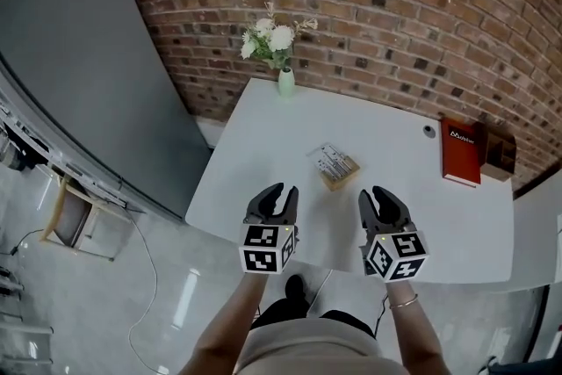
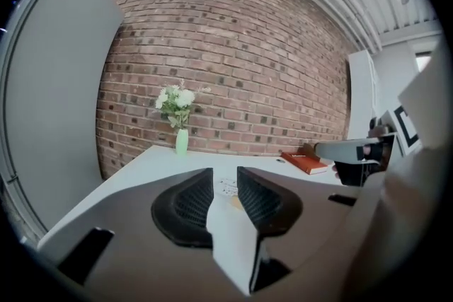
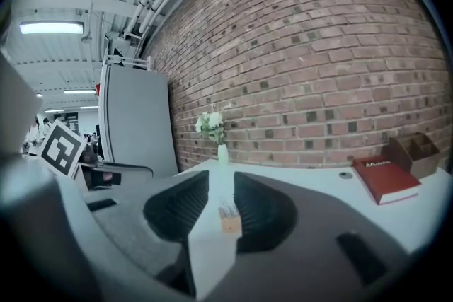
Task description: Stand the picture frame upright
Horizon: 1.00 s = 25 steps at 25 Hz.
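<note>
The picture frame point(image 1: 336, 164), a small wooden one with a printed face, lies flat near the middle of the white table point(image 1: 263, 136). My left gripper point(image 1: 277, 194) hovers over the table's near edge, short of the frame and to its left, jaws apart and empty. To the frame's right my right gripper point(image 1: 376, 196) is level with it, also open and empty. In the left gripper view the frame point(image 2: 228, 187) shows far off through the gap of the left gripper point(image 2: 225, 177). In the right gripper view the frame point(image 3: 228, 217) lies ahead between the jaws of the right gripper point(image 3: 221, 184), untouched.
A green vase of white flowers point(image 1: 283, 57) stands at the table's far left edge against the brick wall. A red book point(image 1: 463, 152) and a brown box point(image 1: 501, 150) sit at the far right, a small dark disc point(image 1: 428, 131) beside them. A grey panel point(image 1: 88, 83) stands left.
</note>
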Each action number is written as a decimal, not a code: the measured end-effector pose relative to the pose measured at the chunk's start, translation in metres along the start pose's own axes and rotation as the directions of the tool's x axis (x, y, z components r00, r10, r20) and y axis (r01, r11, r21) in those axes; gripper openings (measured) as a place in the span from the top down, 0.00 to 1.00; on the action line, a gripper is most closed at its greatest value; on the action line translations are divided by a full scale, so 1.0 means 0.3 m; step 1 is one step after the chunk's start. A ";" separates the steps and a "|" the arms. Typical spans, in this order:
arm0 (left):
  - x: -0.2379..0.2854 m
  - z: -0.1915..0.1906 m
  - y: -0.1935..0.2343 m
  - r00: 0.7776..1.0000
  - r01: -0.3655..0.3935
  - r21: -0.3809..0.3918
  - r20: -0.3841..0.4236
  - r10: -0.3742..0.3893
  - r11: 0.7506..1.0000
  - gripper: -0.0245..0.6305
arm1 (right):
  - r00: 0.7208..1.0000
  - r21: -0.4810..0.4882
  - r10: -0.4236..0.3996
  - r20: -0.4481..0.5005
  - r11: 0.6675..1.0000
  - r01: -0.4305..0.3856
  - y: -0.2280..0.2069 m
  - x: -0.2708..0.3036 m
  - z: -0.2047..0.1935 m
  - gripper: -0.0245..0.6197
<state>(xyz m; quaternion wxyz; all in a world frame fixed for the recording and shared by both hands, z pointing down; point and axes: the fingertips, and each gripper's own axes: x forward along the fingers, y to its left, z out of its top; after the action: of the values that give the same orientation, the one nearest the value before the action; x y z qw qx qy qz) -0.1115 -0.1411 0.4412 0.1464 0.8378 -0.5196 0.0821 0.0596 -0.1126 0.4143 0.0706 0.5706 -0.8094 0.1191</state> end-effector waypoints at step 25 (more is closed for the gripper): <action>0.319 -0.011 0.120 0.994 -0.019 -0.050 -0.110 0.013 0.999 0.81 | 0.992 -0.068 0.007 -0.124 0.998 -0.016 -0.156 0.312 -0.013 0.81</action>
<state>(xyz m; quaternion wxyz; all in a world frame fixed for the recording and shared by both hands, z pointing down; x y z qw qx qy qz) -0.1009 -0.2359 0.4776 0.1951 0.8239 -0.5193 0.1159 0.0717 -0.2114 0.4468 0.1394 0.5547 -0.8105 0.1265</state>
